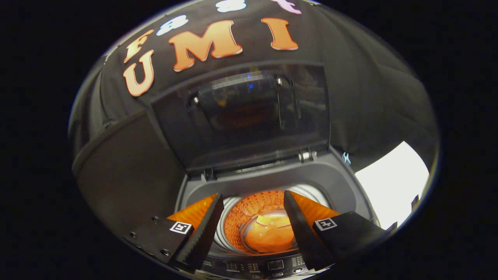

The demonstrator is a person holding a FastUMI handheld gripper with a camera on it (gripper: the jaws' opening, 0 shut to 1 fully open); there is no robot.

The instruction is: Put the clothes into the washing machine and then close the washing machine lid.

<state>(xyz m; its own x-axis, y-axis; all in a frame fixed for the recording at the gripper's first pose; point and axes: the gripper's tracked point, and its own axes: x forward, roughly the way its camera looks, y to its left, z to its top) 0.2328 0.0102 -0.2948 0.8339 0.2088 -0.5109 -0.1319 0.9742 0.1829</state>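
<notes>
The washing machine is a grey top loader, just ahead of and below the fingers. Its dark glass lid stands raised at the back, hinged on the far rim. My gripper is open over the near side of the opening, with nothing between its fingers. Between and beyond the fingers I look down into the drum, whose perforated wall glows orange. A smooth orange-lit shape lies at the drum's bottom; I cannot tell whether it is clothing or the drum's floor.
The control panel with small buttons runs along the machine's near edge, under the fingers. A white surface lies to the right of the machine. Black cloth walls close in behind and to the left.
</notes>
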